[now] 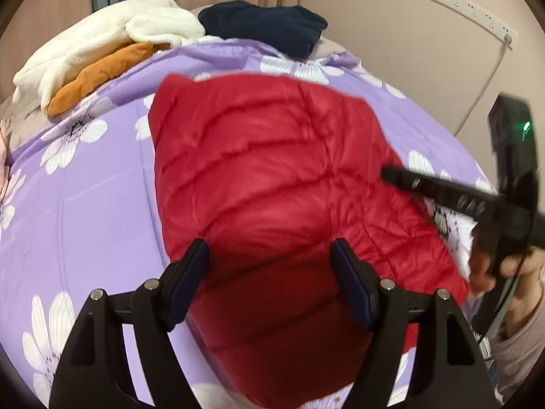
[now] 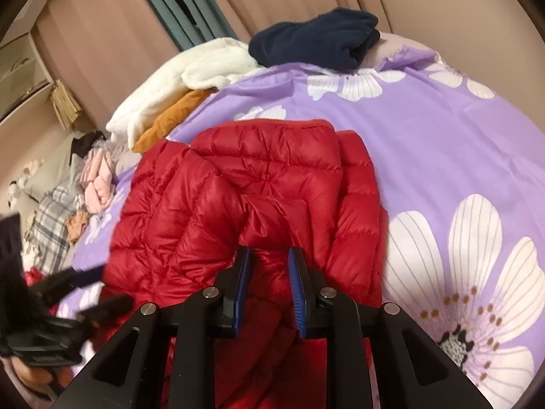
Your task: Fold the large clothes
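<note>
My right gripper [image 2: 269,255] nearly closed, pinching red down jacket [image 2: 245,184] fold. My left gripper [image 1: 270,248] open, empty above it. Advice: keep pinch firm, align edges on floral bedsheet [image 2: 442,129].

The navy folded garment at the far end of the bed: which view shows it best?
The right wrist view: the navy garment sits larger there, its stacked folds visible at its right end. The left wrist view also shows it whole, but smaller and darker, with little fold detail.

Red quilted puffer jacket [image 1: 272,177] is laid flat and partly folded on the purple floral sheet; a fold is bunched at the near edge
</note>
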A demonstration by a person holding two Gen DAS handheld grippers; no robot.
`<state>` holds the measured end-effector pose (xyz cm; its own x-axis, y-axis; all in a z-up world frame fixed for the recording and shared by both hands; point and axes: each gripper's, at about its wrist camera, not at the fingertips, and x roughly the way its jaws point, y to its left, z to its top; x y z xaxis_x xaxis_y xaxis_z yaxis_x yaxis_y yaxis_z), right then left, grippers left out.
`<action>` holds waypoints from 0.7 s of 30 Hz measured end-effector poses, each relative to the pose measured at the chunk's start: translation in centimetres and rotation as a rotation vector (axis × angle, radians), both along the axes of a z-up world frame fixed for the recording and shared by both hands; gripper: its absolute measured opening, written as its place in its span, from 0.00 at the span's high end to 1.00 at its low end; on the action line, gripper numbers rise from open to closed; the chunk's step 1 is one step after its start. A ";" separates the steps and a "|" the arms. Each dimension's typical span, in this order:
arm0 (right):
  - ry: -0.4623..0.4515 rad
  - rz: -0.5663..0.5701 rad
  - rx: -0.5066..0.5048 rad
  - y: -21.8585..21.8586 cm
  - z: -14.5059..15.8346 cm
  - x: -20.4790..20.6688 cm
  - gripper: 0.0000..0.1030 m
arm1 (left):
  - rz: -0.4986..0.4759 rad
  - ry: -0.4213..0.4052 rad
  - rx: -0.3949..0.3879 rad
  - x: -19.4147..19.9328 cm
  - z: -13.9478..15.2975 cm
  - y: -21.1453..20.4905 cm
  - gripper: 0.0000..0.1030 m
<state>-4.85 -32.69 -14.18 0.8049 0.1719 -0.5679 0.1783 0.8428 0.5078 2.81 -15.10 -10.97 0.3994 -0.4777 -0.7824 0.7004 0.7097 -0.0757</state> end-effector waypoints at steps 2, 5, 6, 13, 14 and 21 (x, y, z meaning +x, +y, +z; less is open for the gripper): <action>-0.024 0.001 -0.028 0.6 1.0 -1.0 0.79 | 0.019 0.020 -0.013 0.1 -0.1 0.5 0.28; -0.090 0.050 -0.039 2.0 2.3 -2.8 0.74 | 0.032 0.042 -0.030 0.3 0.0 0.8 0.28; -0.104 0.068 -0.037 2.5 2.4 -3.3 0.70 | 0.033 0.045 -0.031 0.4 0.1 0.7 0.28; -0.058 0.159 -0.117 6.0 0.1 -4.1 0.66 | 0.026 0.036 -0.025 0.0 -0.4 0.4 0.26; -0.034 0.154 -0.129 6.0 -0.6 -3.7 0.66 | 0.024 0.037 -0.023 0.0 -0.6 0.3 0.25; -0.017 0.138 -0.052 4.9 -2.8 -2.5 0.66 | 0.017 0.025 -0.013 -0.2 -1.2 -0.1 0.21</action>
